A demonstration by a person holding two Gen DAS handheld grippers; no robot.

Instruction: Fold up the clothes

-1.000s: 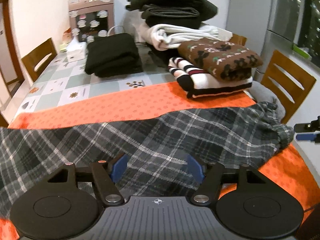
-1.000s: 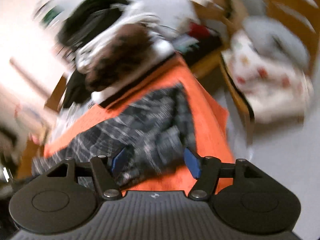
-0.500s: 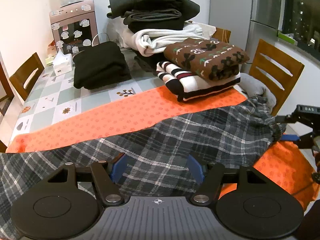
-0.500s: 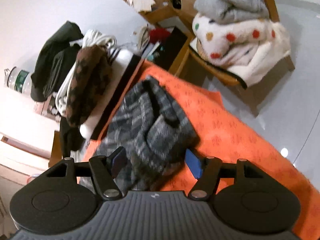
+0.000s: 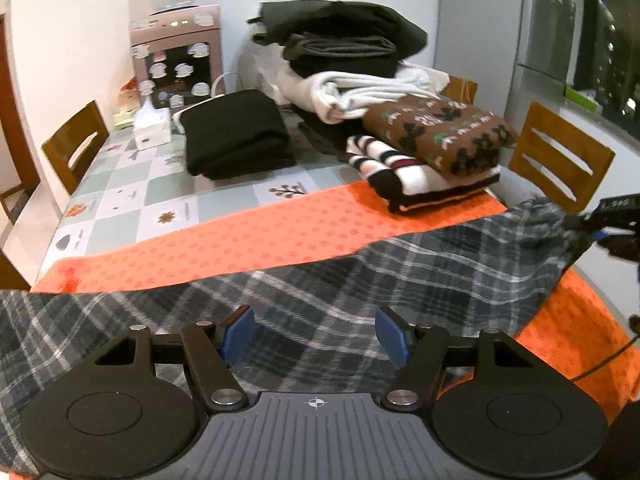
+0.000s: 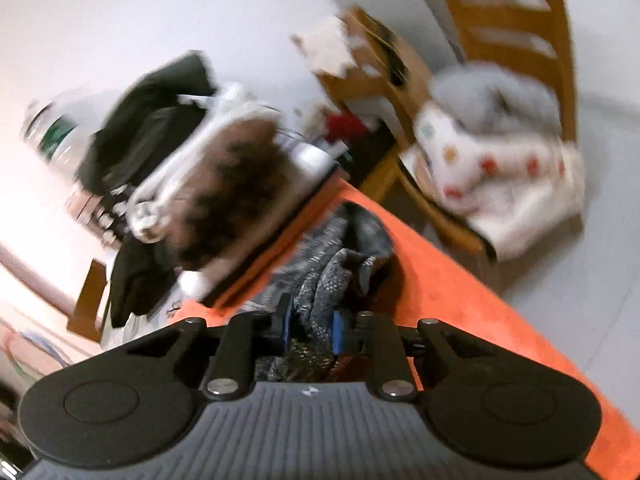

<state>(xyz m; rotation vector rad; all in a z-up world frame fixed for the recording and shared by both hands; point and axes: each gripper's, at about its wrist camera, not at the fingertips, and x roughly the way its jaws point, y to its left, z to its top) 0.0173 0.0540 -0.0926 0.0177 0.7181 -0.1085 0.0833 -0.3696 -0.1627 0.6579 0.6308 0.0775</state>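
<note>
two hand-held grippers — left (image 5: 316,334) agape over plaid garment (image 5: 360,280), right (image 6: 310,328) pinching it — folded stacks (image 5: 432,152) beyond.

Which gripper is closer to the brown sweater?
Right. The right gripper pinches the plaid cloth near the brown sweater; the left gripper hangs open, farther back.

garment (image 5: 360,292) on mat (image 5: 260,240), surface (image 5: 120,200) near edge | folded stack (image 5: 432,148) behind-right — second stack (image 5: 236,136) behind-left | chair (image 5: 560,156) right of surface
</note>
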